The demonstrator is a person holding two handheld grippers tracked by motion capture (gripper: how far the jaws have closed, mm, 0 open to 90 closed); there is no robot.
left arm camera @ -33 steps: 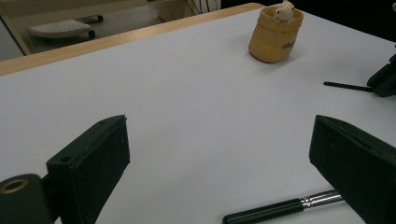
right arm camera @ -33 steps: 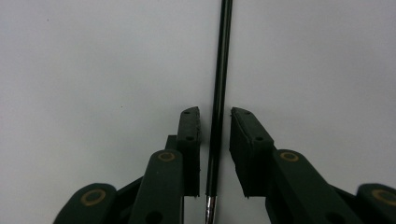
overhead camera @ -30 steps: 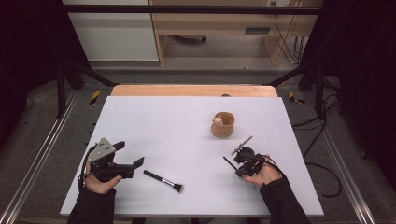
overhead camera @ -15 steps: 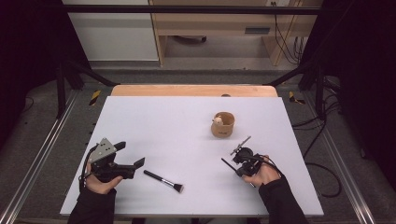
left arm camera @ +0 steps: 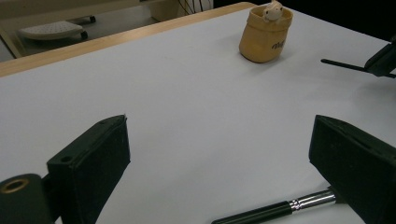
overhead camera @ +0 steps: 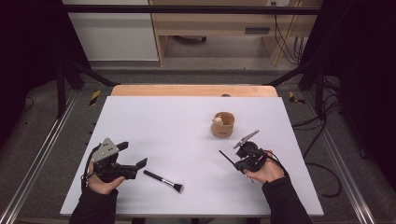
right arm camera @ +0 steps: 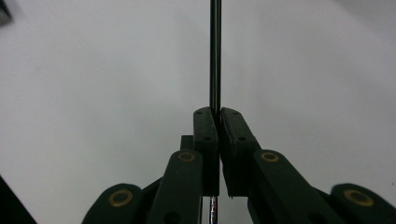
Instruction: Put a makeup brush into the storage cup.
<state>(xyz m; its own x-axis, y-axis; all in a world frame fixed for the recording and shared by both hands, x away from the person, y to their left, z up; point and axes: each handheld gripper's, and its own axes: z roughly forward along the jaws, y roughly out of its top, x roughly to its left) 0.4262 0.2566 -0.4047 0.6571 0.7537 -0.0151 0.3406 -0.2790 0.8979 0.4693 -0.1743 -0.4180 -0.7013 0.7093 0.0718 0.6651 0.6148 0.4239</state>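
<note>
- From above our side of the white table [overhead camera: 187,121], we look forward and down on it all.
- Riding the left gripper [overhead camera: 132,164], we look low across the table toward the tan cup [left arm camera: 265,33], also seen from above.
- On the right gripper [right arm camera: 217,116], we sit close over bare tabletop.

A tan pot [overhead camera: 223,125] stands upright on the white table top [overhead camera: 177,112], just beyond the right claw [overhead camera: 240,162] and apart from it, and well off from the left claw [overhead camera: 132,154]. A small white figure [overhead camera: 217,120] peeks over its rim. Farther past both claws, a wooden strip [overhead camera: 187,90] edges the table. Yellow-and-black markers [overhead camera: 95,97] lie on the grey floor, and cables [overhead camera: 285,42] hang farther beyond the right claw.
</note>
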